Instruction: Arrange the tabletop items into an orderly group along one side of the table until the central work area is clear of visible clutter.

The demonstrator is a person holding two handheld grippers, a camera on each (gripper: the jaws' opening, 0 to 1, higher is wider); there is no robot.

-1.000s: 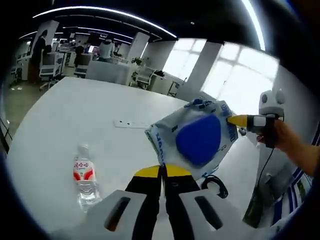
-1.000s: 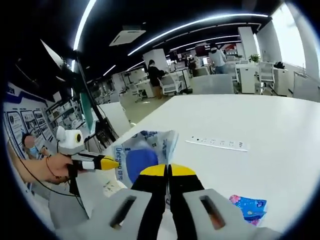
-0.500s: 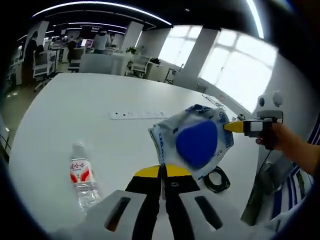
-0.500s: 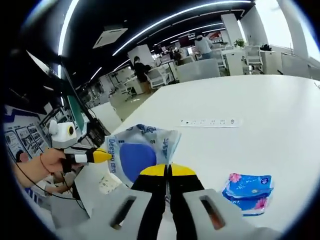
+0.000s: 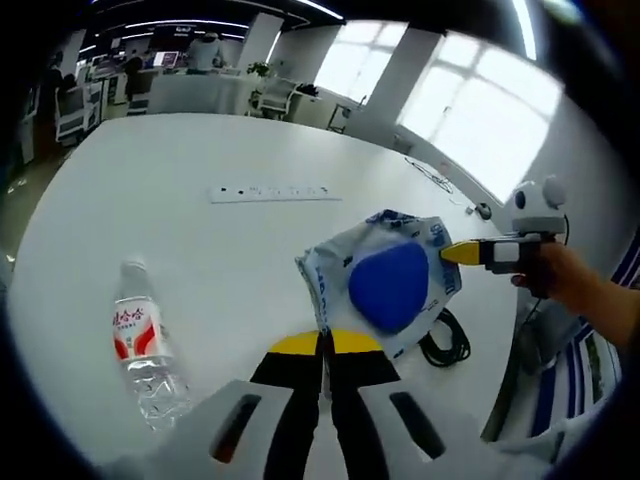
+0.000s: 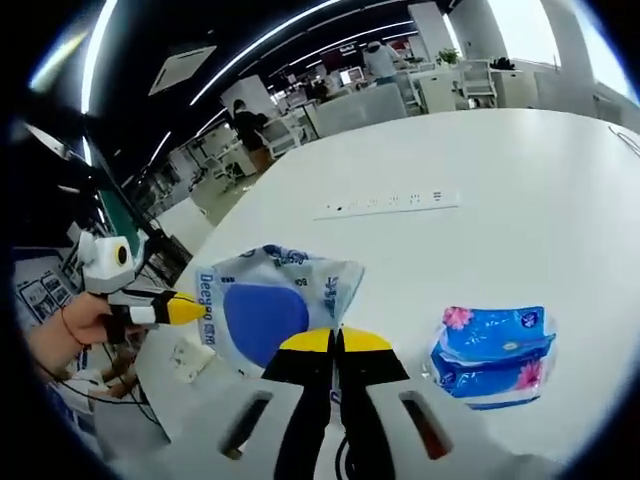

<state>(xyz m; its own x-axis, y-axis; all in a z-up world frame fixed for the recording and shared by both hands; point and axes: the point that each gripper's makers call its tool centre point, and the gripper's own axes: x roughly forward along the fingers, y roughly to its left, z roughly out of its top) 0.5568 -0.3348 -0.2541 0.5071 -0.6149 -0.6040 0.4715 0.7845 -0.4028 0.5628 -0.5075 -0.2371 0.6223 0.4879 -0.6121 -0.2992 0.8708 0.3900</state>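
A white plastic pack with a blue oval on it (image 5: 385, 285) hangs over the white table (image 5: 150, 230), stretched between both grippers. My left gripper (image 5: 325, 340) is shut on its near edge. My right gripper (image 5: 450, 253) comes in from the right, held by a hand, its yellow tips shut on the pack's far edge. In the right gripper view the same pack (image 6: 265, 305) sits just ahead of my right gripper (image 6: 337, 338), and the left gripper (image 6: 190, 309) pinches its left edge.
A water bottle with a red label (image 5: 140, 345) lies at the left. A white power strip (image 5: 268, 192) lies further out on the table. A black cable coil (image 5: 447, 345) lies under the pack. A blue tissue pack (image 6: 490, 350) lies at the right, a small card (image 6: 188, 357) by the table edge.
Both views have tipped down toward the table and the pack sits lower over it. Both grippers have kept their hold on the pack.
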